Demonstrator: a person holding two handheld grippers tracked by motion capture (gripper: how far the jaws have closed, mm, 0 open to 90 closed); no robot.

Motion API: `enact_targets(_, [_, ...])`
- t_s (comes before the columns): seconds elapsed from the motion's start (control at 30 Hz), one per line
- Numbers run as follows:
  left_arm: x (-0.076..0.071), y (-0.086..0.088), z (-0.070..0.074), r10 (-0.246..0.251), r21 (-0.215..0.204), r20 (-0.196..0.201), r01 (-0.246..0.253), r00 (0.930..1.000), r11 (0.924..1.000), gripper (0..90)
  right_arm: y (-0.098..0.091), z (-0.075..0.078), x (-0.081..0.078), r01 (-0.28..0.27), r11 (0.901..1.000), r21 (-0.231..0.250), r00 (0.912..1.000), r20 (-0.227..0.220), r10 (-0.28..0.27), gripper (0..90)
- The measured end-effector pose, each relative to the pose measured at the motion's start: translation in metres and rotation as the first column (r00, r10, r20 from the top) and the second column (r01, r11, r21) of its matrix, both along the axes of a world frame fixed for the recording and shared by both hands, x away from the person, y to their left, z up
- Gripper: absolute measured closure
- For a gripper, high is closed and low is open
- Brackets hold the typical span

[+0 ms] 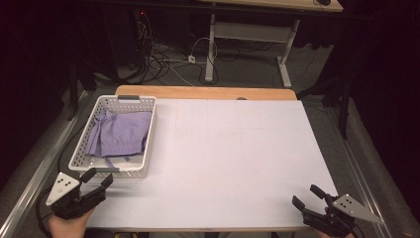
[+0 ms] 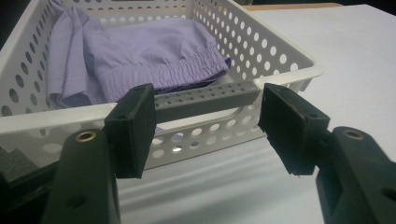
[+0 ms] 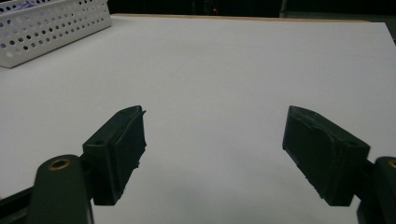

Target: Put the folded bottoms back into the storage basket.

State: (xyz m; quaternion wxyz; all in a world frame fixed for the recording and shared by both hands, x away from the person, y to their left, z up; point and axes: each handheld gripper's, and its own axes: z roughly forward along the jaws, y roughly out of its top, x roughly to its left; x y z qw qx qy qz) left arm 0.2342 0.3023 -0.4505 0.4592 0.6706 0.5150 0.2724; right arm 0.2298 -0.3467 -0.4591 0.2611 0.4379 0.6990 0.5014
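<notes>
Facing the white perforated plastic basket (image 1: 79,153) holding crumpled lilac cloth (image 1: 120,133) at frame left, the left gripper (image 1: 96,180) gapes empty near its grey handle (image 2: 205,98); an off-centre bite could tip it. Right gripper (image 1: 308,196), lower right: wide, empty.

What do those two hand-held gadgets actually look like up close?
Each is a black, chunky tool. The left gripper and right gripper both carry a grey three-cornered plate dotted with small holes. Their two jaws end in flat, dark rubbery pads, with brass-coloured rivets behind them.

No readable text, labels or signs anywhere
</notes>
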Motion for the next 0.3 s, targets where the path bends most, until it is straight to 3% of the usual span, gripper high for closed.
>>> enact_targets(0.3, [-0.0008, 0.0006, -0.0010, 0.004, -0.008, -0.003, -0.004, 1.0000, 1.0000, 34.9, 0.0000, 0.0002, -0.0002, -0.003, 1.0000, 0.000, 1.0000, 0.003, 0.003, 22.3])
